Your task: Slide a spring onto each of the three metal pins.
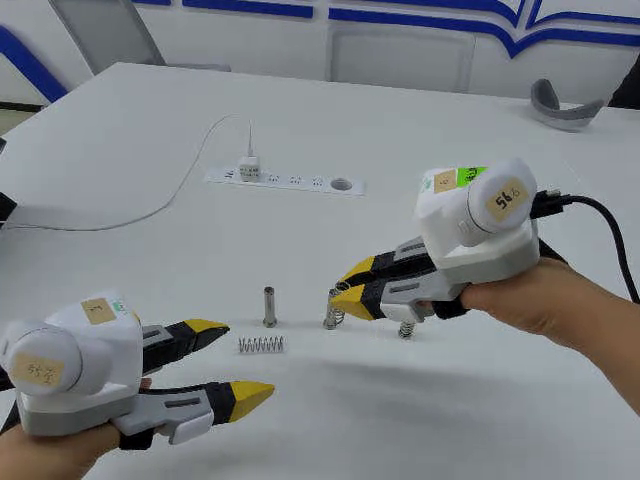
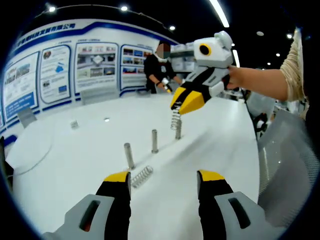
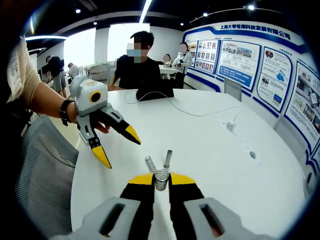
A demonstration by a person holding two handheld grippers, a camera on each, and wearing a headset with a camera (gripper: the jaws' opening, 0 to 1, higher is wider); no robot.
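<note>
Three short metal pins stand in a row on the white table (image 1: 150, 130). The left pin (image 1: 269, 306) is bare, and a loose spring (image 1: 261, 345) lies flat in front of it. My right gripper (image 1: 350, 288) is shut on a spring (image 3: 161, 178) that hangs upright right at the middle pin (image 1: 332, 303); I cannot tell whether it is around the pin. Coils wrap the right pin (image 1: 406, 328) under that gripper. My left gripper (image 1: 235, 362) is open near the front edge, holding nothing and aimed toward the loose spring (image 2: 142, 176).
A white power strip (image 1: 285, 180) with a plugged charger (image 1: 249, 165) and its cable lies farther back. A grey curved object (image 1: 565, 108) rests at the far right. People stand beyond the table (image 3: 145, 65). A mesh chair (image 3: 40, 165) is beside the table.
</note>
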